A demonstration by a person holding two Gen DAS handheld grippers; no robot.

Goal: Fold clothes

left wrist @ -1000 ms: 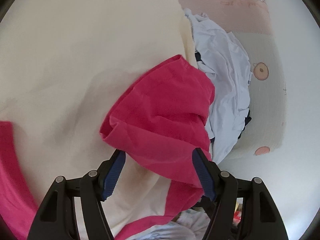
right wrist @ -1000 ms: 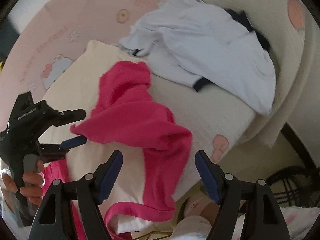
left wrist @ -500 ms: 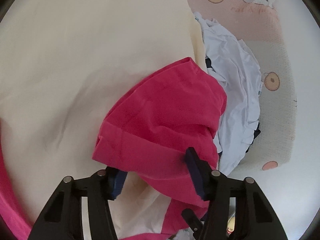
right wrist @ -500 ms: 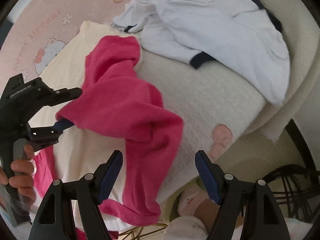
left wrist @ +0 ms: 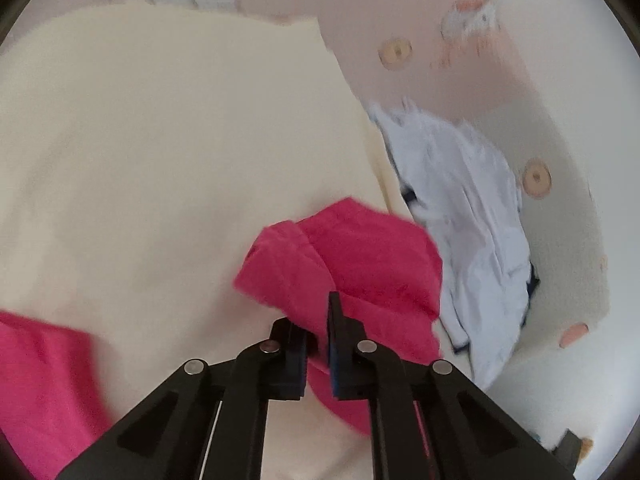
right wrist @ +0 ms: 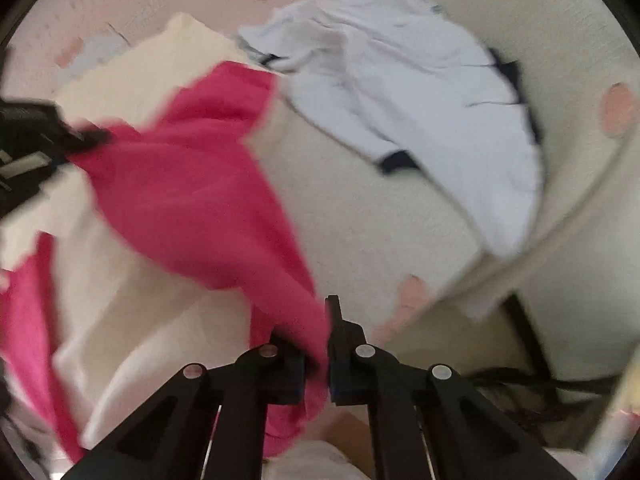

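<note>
A cream garment [left wrist: 168, 152] with bright pink parts lies spread on the bed. My left gripper [left wrist: 318, 340] is shut on a bunched pink part [left wrist: 360, 256] of it. My right gripper [right wrist: 318, 344] is shut on the other end of the same pink part [right wrist: 192, 184], which stretches up and left to the left gripper [right wrist: 44, 140] at the frame's left edge. More pink cloth [left wrist: 40, 380] lies at the lower left. The view is blurred by motion.
A crumpled white garment with dark trim [right wrist: 420, 92] lies to the right on the bed; it also shows in the left wrist view [left wrist: 472, 216]. The pink and cream cartoon blanket [left wrist: 420, 20] covers the bed. Its edge [right wrist: 500, 288] and dark cables [right wrist: 532, 380] are at lower right.
Both grippers were open a second ago and have closed on the pink part. The left gripper has pulled back, so the cloth is stretched between them.
</note>
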